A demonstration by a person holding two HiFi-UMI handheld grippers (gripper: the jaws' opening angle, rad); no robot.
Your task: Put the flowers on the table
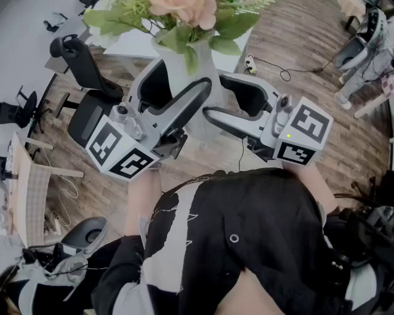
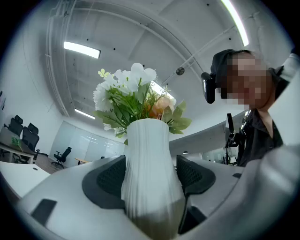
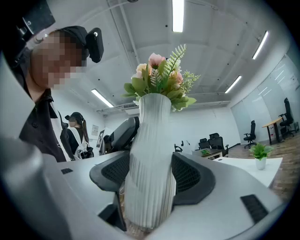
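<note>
- Above the wooden floor (image 1: pixel 289 31), close in front of the person, the white ribbed vase (image 1: pixel 181 71) with the flowers (image 1: pixel 184 12) stands upright between both grippers. Its foot is hidden in the head view, but it looks clear of the floor.
- The left gripper (image 1: pixel 175 92) clasps the vase from one side and the right gripper (image 1: pixel 213 93) from the other. In each gripper view the dark pads of the jaws press on the ribbed wall, low on the body under the narrow neck.
- The white surface (image 1: pixel 132 43) lies just beyond the bouquet, so the step in hand is judged to be the carry over to it.
- Both hands should travel in step, so that neither pair of jaws twists the vase against the other.
- The bouquet makes the load top-heavy, so the vase should stay plumb.
- The base should come down flat, well in from the edge, before either grip is loosened.
</note>
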